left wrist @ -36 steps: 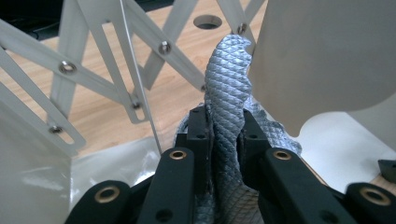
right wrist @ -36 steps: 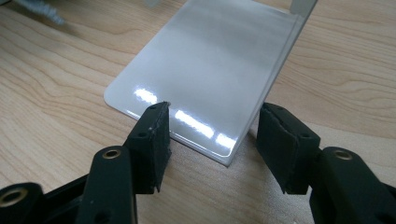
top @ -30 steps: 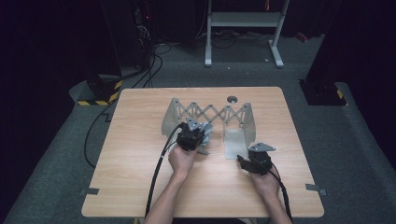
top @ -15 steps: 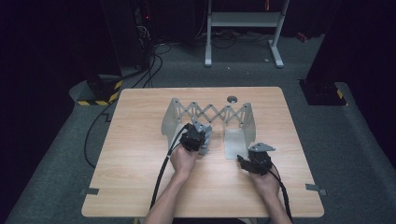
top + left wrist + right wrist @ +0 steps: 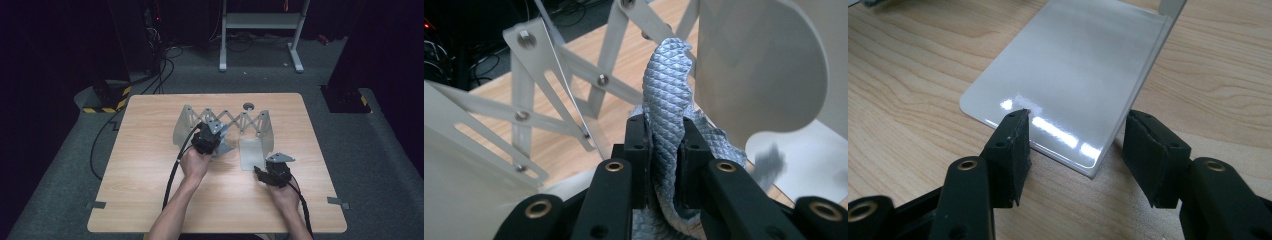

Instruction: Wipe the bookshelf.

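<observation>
Left gripper view: cloth [image 5: 667, 100] stands upright.

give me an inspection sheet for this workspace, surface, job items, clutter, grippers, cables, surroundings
Surface: wooden table, bare around the work.
Job's things: grey textured cloth pinched upright; metal scissor rack with flat base plate.
Clutter: small round dark object behind the rack.
Grippers: left gripper shut on the cloth; right gripper open, jaws either side of the plate's corner.
Cables: black cable trailing from the left gripper.
Surroundings: dark room, grey floor, white stand.
</observation>
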A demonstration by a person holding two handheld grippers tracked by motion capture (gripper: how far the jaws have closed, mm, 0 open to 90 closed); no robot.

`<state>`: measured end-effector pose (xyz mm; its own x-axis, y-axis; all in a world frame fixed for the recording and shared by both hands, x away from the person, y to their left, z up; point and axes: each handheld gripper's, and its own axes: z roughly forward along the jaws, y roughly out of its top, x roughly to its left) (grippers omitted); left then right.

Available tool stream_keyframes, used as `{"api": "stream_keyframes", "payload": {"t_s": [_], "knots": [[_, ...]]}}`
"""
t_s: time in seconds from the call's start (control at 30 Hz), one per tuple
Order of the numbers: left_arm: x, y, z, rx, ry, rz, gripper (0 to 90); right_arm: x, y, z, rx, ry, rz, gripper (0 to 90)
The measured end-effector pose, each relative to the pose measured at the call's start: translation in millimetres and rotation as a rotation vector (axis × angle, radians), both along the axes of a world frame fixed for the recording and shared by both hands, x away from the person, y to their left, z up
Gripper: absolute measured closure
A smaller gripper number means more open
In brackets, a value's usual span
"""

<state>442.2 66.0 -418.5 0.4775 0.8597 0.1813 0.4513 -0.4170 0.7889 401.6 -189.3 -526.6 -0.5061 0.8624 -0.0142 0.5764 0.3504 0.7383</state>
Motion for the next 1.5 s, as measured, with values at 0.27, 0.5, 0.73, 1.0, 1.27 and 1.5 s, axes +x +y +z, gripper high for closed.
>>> {"api": "stream_keyframes", "payload": {"t_s": [0.27, 0.5, 0.73, 1.0, 1.27, 1.5], "knots": [[6.7, -0.4, 20.4, 0.015, -0.024, 0.000, 78.8, 0.0, -0.1, 0.0, 0.001, 0.000, 0.001, 44.7], [20.2, 3.3, 36.9, -0.003, -0.034, 0.006, 78.7, 0.3, -0.4, 0.0, -0.001, -0.001, 0.002, 44.7], [42.5, 3.9, 41.9, -0.014, -0.003, 0.001, 78.7, 0.3, -0.5, 0.0, 0.000, -0.001, 0.002, 44.7], [66.6, 2.7, 43.9, -0.009, 0.007, 0.006, 78.6, 0.3, -0.6, 0.0, 0.001, 0.000, 0.003, 44.7], [66.3, -1.4, 38.6, 0.021, 0.020, -0.005, 78.4, 0.2, -0.9, 0.1, 0.004, 0.001, 0.003, 44.7], [57.6, -3.2, 31.1, 0.037, 0.033, -0.021, 78.4, 0.2, -0.7, 0.0, 0.001, 0.000, 0.004, 44.7]]}}
